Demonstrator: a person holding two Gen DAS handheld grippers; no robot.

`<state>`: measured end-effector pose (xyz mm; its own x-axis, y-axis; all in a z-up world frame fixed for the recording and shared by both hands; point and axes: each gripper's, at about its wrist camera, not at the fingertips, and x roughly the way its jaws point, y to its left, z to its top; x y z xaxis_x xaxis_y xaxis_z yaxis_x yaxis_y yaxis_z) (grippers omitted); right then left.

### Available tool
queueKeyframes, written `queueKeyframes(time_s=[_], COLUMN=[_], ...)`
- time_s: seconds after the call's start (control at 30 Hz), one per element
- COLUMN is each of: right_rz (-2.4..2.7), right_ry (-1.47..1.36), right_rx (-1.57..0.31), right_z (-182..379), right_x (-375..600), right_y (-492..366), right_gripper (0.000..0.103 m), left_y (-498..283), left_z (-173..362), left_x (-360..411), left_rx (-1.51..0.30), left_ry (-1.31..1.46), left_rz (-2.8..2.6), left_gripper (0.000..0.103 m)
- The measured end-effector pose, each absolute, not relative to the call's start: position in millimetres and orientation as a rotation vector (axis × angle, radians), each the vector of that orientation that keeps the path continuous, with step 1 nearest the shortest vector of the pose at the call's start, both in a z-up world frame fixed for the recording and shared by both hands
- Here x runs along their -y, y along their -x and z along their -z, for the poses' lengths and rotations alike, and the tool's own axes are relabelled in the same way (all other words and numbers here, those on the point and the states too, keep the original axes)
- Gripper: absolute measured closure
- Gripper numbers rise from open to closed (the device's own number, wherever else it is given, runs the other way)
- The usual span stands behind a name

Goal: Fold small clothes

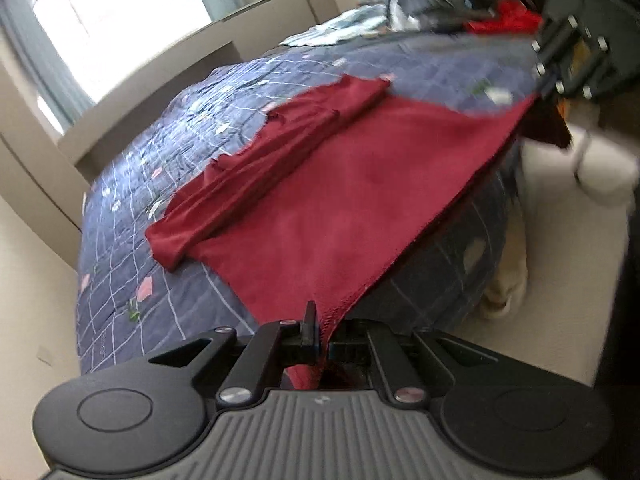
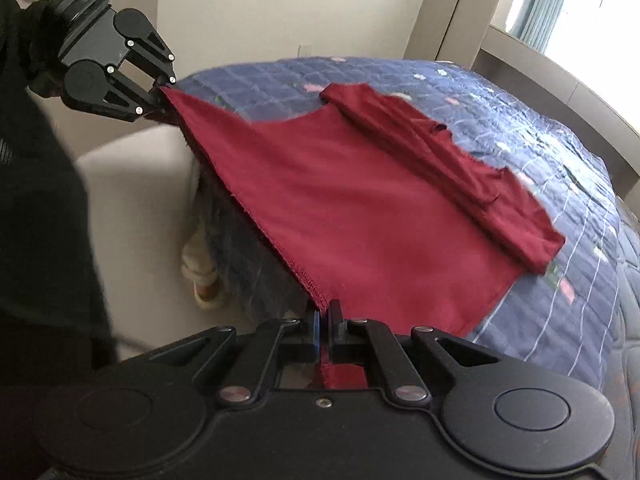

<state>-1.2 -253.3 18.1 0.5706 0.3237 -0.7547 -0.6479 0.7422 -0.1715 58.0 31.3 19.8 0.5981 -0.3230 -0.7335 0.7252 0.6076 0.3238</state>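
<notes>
Left wrist view showed the red shirt [image 1: 320, 200] lying on the blue quilt [image 1: 132, 288], its stitched bottom hem stretched tight along the bed's edge. The left gripper [image 1: 320, 332] pinched one hem corner and the right gripper [image 2: 323, 320] pinched the other. The shirt's body ran straight away from both claws, so the fold probably went forward toward the bunched sleeves [image 2: 460, 168].

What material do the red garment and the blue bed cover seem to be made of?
Red garment: probably a soft matte knit such as cotton jersey; it drapes limply, and its hem shows a stitched edge. Bed cover: seemingly a quilted woven fabric, slightly shiny, with stitched grid lines and small printed motifs. The fibre of neither can be confirmed.
</notes>
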Motion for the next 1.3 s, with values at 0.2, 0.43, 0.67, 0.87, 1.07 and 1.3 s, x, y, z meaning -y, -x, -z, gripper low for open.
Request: queueKeyframes(time_s=[0.2, 0.43, 0.67, 0.87, 1.07, 1.3], right_rz=[-0.575, -0.513, -0.468, -0.474, -0.487, -0.441], right_ry=[0.469, 0.499, 0.453, 0.383, 0.334, 0.206], right_rx=[-0.722, -0.677, -0.709, -0.802, -0.845, -0.828], right_z=[-63, -88, -72, -21, 19, 42], right_x=[265, 286, 307, 318, 324, 343], right_y=[-75, -182, -298, -378, -420, -435], right_gripper=[0.1, 0.099, 0.098, 0.097, 0.097, 0.053], left_y=[-156, -275, -397, -473, -512, -526], left_z=[-72, -103, -72, -15, 25, 34], left_x=[-29, -4, 14, 19, 17, 5], left_rx=[-0.741, -0.783, -0.909, -1.047, -1.102, -1.079], left_ry=[-0.533, -0.485, -0.379, -0.327, -0.279, -0.229], left_rz=[0.673, 0.629, 0.58, 0.57, 0.582, 0.532], left_gripper=[0.1, 0.099, 0.099, 0.099, 0.096, 0.029])
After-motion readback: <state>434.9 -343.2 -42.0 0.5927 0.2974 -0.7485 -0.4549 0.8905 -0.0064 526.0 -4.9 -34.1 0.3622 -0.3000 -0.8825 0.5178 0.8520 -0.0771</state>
